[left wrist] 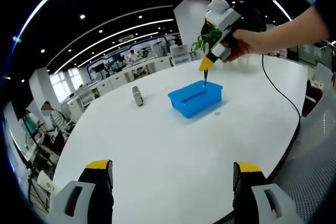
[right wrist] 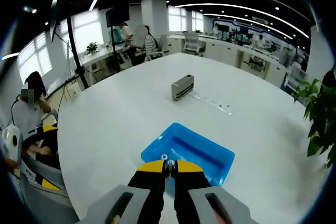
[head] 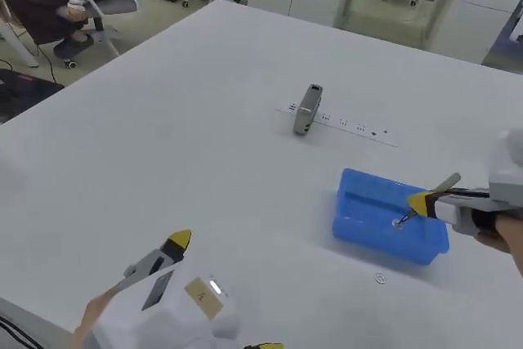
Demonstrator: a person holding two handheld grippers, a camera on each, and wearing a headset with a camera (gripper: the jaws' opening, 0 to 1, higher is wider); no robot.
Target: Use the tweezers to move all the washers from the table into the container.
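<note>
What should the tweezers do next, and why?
Probably loosen the right gripper a little so the tweezers let go. They hold a washer over the container, so it should drop in. A second washer lies on the table beside the container.

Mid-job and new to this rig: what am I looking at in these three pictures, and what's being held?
No robot: a person works two hand-held, two-jaw grippers. The head view looks down from their headset; each round view comes from a camera riding on one gripper. The right gripper is shut on the tweezers, whose tip, over the blue container, seems to carry a washer. The left gripper is open and holds nothing. On the white table: a loose washer near the container and a small grey box.
</note>
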